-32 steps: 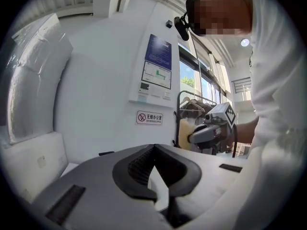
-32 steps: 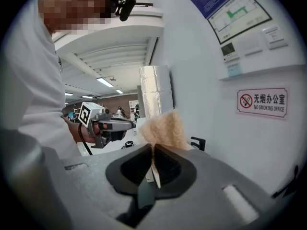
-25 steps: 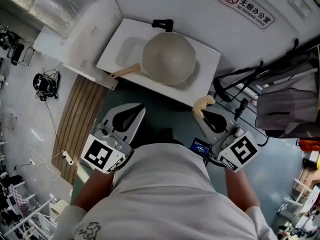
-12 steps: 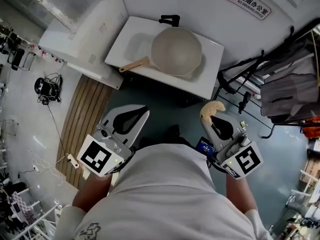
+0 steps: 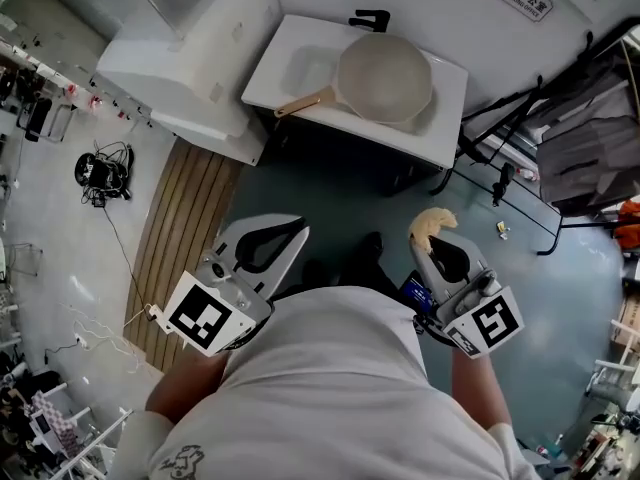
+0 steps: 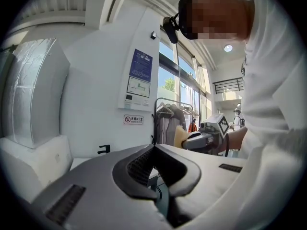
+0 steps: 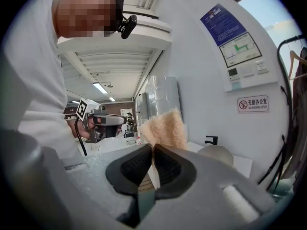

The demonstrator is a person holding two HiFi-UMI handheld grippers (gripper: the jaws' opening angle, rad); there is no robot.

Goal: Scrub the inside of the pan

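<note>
A pale round pan (image 5: 385,76) with a wooden handle (image 5: 303,103) rests in a white sink unit (image 5: 452,126) against the wall, far ahead of both grippers; the right gripper view shows the pan (image 7: 216,154) small beyond the jaws. My right gripper (image 5: 425,234) is shut on a tan sponge (image 5: 433,222), which sticks up past the jaw tips (image 7: 165,127). My left gripper (image 5: 293,230) is shut with nothing in it, its jaws meeting at the tip (image 6: 153,146). Both grippers hang close to the person's body over the floor.
A black faucet (image 5: 369,18) stands at the sink's back edge. A white appliance (image 5: 190,53) sits left of the sink, with a wooden slat mat (image 5: 183,238) below it. A clothes rack with dark garments (image 5: 590,138) stands at the right. Cables (image 5: 100,168) lie on the floor at left.
The sink and pan have slid up and to the right in the head view, farther from the grippers. Both grippers stay shut near the body, the sponge still held.
</note>
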